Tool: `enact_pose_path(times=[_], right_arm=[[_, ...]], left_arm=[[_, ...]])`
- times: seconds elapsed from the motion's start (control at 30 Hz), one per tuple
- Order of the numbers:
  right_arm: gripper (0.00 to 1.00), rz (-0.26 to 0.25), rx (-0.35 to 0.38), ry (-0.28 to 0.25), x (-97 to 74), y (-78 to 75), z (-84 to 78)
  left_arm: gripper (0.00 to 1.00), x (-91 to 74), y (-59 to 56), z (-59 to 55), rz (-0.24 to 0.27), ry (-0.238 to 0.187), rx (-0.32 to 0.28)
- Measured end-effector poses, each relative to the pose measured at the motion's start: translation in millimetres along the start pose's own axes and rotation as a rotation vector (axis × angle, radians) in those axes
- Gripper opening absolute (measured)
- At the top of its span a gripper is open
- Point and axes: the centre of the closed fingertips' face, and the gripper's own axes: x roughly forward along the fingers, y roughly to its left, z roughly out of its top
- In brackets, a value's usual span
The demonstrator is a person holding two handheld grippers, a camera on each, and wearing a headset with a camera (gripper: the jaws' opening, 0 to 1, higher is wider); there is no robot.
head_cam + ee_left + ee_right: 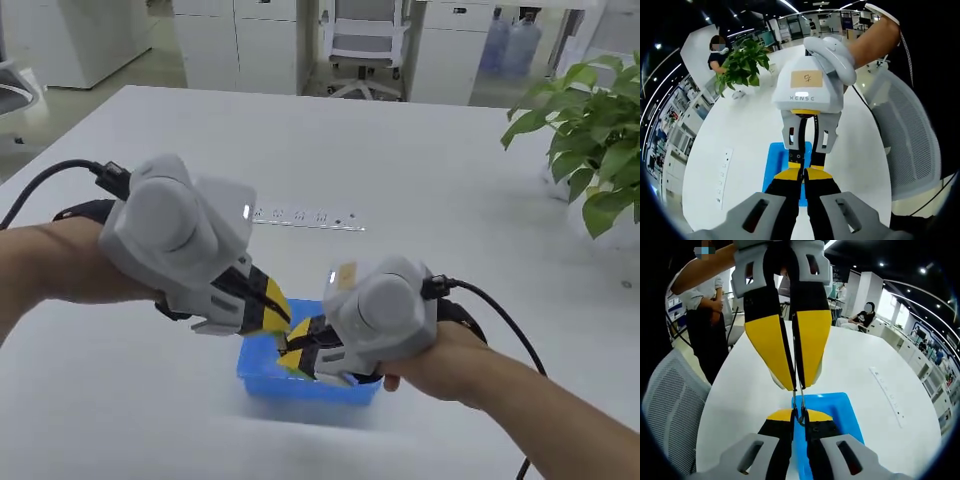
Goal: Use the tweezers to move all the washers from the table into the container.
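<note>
Container in head view is mostly hidden under both grippers: just the 9 o'clock corner and 6 o'clock edge show, inside hidden. Tweezers in right gripper view are thin slivers, upper part buried between left gripper yellow jaws. Tips too small to tell if they carry anything, or if right gripper jaws press on them. Plant cut off at 3 o'clock, office chair at 12 o'clock.

Bright ceiling light is filling the room; the container is casting a soft shadow on the counter. Gripper views are bending at the edges.
</note>
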Motion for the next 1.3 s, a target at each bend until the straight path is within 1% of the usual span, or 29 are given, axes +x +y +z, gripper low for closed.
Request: enact_pose_path(times=[0.2,0.6,0.83,1.3], right_arm=[[0.09,-0.002,0.000,0.005,3.7,-8.0,-4.0],[0.09,0.010,0.010,0.008,16.9,-20.0,-10.2],[0.09,0.021,0.018,0.016,24.5,-23.1,-17.2],[0.09,0.047,0.039,0.031,38.3,-26.9,-32.5]], left_arm=[[0.06,4.4,7.4,-3.6,0.001,0.000,-0.005],[0.06,13.1,19.7,-16.5,0.001,0.009,-0.012],[0.06,20.4,24.4,-24.5,-0.008,0.010,-0.022],[0.06,36.1,28.7,-38.5,-0.032,0.017,-0.041]])
